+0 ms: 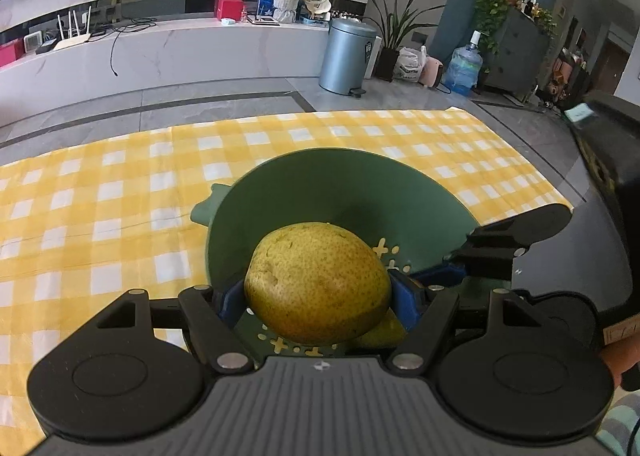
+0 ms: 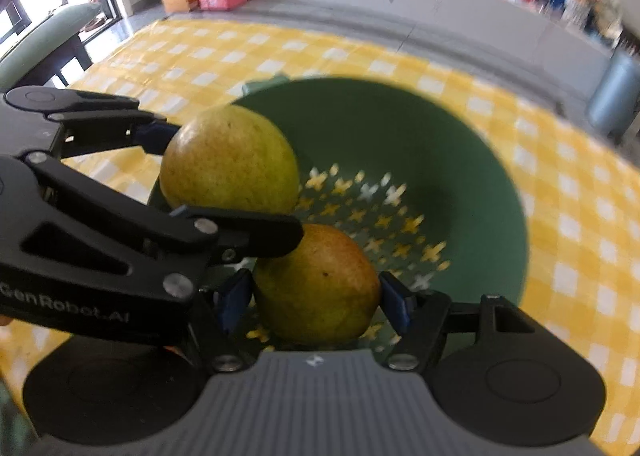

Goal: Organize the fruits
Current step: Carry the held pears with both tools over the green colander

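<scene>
A green colander bowl (image 1: 320, 163) (image 2: 484, 175) with cross-shaped holes stands on the yellow checked tablecloth (image 1: 100, 195). My left gripper (image 1: 316, 302) is shut on a yellow-green pear (image 1: 316, 280), which hangs over the bowl's near side. In the right wrist view this left gripper (image 2: 200, 179) reaches in from the left with its pear (image 2: 230, 159) at the bowl's left rim. My right gripper (image 2: 316, 300) is shut on a second pear (image 2: 316, 284), low inside the bowl. One right-gripper finger (image 1: 516, 234) shows at the bowl's right edge.
The tablecloth (image 2: 560, 215) ends near a dark table edge on the right of the left wrist view. On the floor beyond are a grey pedal bin (image 1: 348, 55), a water jug (image 1: 464, 67) and potted plants. A green chair (image 2: 40, 39) stands at the far left.
</scene>
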Motion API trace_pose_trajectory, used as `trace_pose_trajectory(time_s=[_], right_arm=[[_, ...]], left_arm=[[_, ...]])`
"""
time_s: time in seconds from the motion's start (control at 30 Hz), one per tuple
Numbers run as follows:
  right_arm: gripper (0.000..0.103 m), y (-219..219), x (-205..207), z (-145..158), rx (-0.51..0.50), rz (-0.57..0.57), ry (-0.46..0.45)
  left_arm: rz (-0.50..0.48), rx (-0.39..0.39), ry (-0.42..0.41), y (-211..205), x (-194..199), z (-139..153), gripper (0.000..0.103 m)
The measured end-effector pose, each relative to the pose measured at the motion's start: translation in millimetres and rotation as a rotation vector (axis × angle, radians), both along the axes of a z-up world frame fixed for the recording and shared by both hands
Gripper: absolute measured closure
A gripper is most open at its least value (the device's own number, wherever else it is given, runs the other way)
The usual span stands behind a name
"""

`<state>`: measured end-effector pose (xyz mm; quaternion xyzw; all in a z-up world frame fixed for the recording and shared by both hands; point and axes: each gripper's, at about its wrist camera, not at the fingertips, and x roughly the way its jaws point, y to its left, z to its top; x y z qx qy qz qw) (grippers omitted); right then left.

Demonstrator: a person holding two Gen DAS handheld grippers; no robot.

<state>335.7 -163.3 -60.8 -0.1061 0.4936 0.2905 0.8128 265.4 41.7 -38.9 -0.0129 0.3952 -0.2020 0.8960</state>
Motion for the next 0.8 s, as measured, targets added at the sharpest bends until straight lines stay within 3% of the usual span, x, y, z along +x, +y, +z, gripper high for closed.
trace_pose_trajectory(time_s=[0.17, 0.4, 0.57, 0.8], right_arm=[[0.037, 6, 13, -6, -0.008, 0.032, 0.159], [0.037, 17, 16, -5, -0.062, 0.048, 0.220], [0.029, 15, 12, 8, -0.060, 0.046, 0.177], [0.029, 0, 0, 21, -0.077, 0.041, 0.064]], left_arm=[[0.011, -0.004, -0.001, 2, -1, 0, 0.020], [0.011, -0.013, 0.000, 5, 1, -1, 0.020], [-0.005, -0.049, -0.006, 7, 1, 0, 0.020], [-0.052, 0.059, 0.003, -6, 6, 1, 0.020]])
